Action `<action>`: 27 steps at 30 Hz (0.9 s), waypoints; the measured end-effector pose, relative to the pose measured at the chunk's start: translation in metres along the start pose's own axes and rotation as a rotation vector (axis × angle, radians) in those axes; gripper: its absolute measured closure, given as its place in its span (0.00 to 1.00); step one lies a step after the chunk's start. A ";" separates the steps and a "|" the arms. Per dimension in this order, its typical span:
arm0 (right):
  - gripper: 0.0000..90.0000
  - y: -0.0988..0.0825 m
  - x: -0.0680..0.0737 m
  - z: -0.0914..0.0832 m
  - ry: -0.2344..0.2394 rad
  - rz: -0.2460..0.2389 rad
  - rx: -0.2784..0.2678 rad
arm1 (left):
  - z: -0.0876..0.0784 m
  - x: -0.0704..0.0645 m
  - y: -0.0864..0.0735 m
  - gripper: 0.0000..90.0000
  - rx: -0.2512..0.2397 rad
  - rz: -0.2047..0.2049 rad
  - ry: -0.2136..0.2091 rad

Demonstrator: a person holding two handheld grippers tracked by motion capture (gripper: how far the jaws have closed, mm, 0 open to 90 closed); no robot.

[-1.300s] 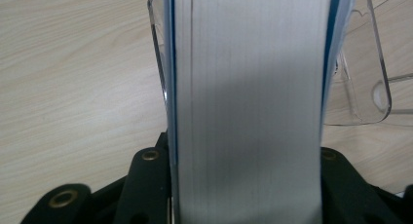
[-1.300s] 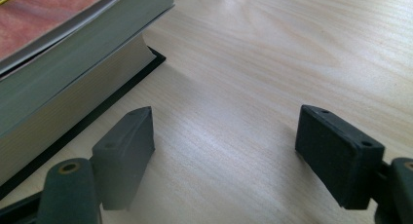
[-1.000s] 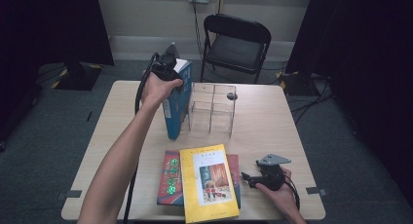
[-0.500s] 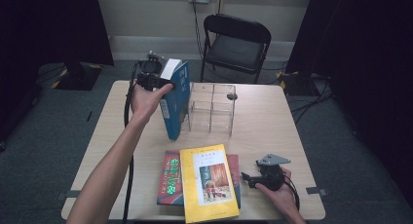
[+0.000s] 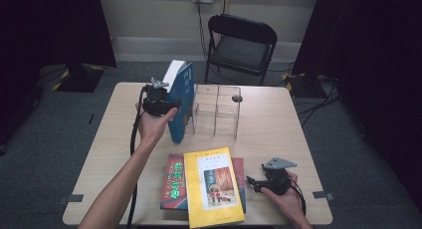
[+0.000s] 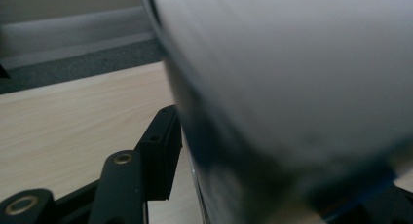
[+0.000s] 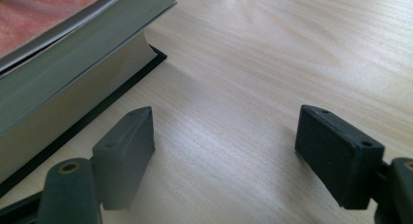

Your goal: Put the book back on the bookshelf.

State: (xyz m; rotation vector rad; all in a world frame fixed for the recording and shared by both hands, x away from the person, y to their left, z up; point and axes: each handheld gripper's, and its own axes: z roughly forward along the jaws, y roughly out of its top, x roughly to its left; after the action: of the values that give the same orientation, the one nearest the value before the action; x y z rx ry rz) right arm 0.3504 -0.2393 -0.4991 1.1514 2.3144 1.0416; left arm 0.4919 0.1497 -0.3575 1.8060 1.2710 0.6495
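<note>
Dark curtains and a folding chair [image 5: 242, 42] are framing the far side of the pale wooden counter [image 5: 278, 119], and the action is sitting at the left. The left hand-held gripper [image 5: 160, 103] is clamping a blue hardback book [image 5: 180, 102], which is standing upright, slightly tilted, with its lower edge near or on the counter, just left of the clear acrylic organizer [image 5: 217, 109]. That book is looking thick and stiff, fairly heavy, with a smooth cover that could slide, so a firm hold across both covers, low and near the spine, is seeming the safest bet. Those jaws have just been closing, with the book between them; in the left gripper view the page block [image 6: 292, 78] is blurring past one black jaw, so contact on the far pad is probably there, though I cannot confirm it. Moving right, a yellow book [image 5: 213, 186] is lying on a red book [image 5: 174, 181] at the near edge. Farther right, the right hand-held gripper [image 5: 255, 182] is resting with jaws spread wide, holding nothing, beside the stack's edge [image 7: 73, 87].
</note>
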 end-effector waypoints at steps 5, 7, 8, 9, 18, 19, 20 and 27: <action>0.24 0.000 0.000 0.000 0.001 0.002 0.000 | 0.001 -0.008 0.000 0.66 -0.004 -0.036 0.096; 0.24 0.000 0.000 0.000 0.001 0.001 0.000 | 0.001 -0.010 0.000 0.67 -0.016 -0.066 0.108; 0.24 0.000 0.000 0.000 0.001 0.001 0.000 | 0.001 -0.012 -0.001 0.68 -0.022 -0.080 0.121; 0.24 0.000 0.000 0.000 0.001 0.002 0.000 | 0.002 -0.013 -0.001 0.68 -0.029 -0.093 0.133; 0.24 0.000 0.000 0.000 0.002 0.003 0.000 | -0.001 -0.021 -0.004 0.68 -0.039 -0.148 0.174; 0.24 0.000 0.000 0.000 0.002 0.003 0.000 | -0.001 -0.022 -0.004 0.68 -0.038 -0.146 0.179; 0.24 0.000 0.000 0.000 0.002 0.003 0.000 | -0.001 -0.022 -0.004 0.68 -0.041 -0.143 0.172; 0.24 0.000 0.000 0.000 0.001 0.002 0.000 | -0.002 -0.013 -0.006 0.67 -0.046 -0.133 0.124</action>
State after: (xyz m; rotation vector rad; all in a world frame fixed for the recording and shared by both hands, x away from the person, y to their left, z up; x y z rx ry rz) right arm 0.3504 -0.2394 -0.4991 1.1539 2.3146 1.0436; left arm 0.4825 0.1394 -0.3609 1.6492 1.4335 0.7188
